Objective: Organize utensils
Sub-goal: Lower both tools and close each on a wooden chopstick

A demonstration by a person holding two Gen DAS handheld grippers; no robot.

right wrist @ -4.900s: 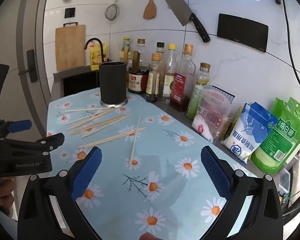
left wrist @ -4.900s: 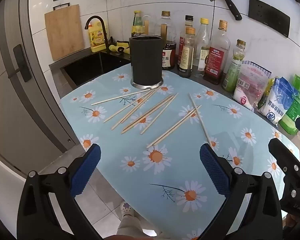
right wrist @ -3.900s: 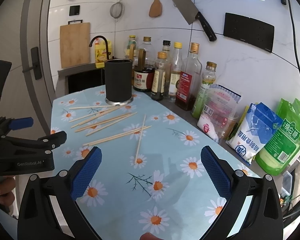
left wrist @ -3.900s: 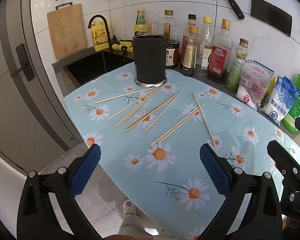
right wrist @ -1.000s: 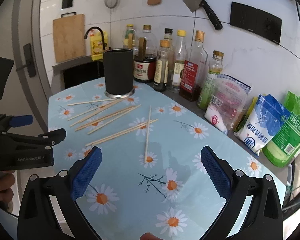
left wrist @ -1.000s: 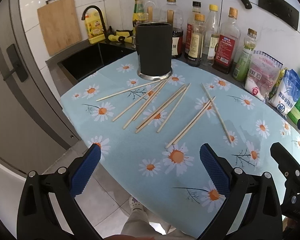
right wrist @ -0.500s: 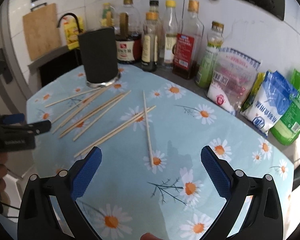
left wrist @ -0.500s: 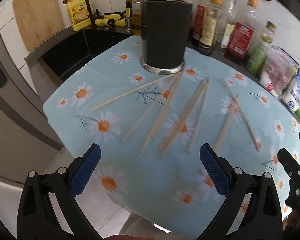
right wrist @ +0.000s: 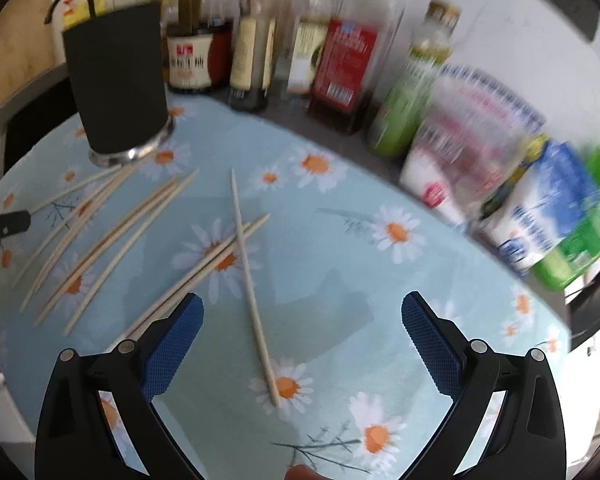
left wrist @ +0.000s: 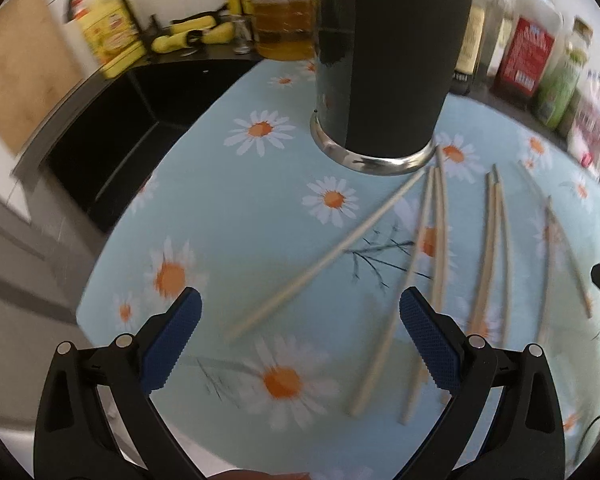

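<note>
- On the daisy-print tablecloth point(left wrist: 236, 216) I see every chopstick lying loose, and none that I can make out in the black holder point(left wrist: 392, 60), whose inside is hidden from me
- My left gripper point(left wrist: 298, 330) has its fingers spread wide and empty, low over the leftmost chopstick point(left wrist: 324, 260), which lies slanted with its far tip near the holder's base
- My right gripper point(right wrist: 300, 334) is likewise spread and empty, over the lone crossing chopstick point(right wrist: 250, 284)
- I judge the sorting barely begun: all the sticks remain to be gathered and stood in the holder
</note>
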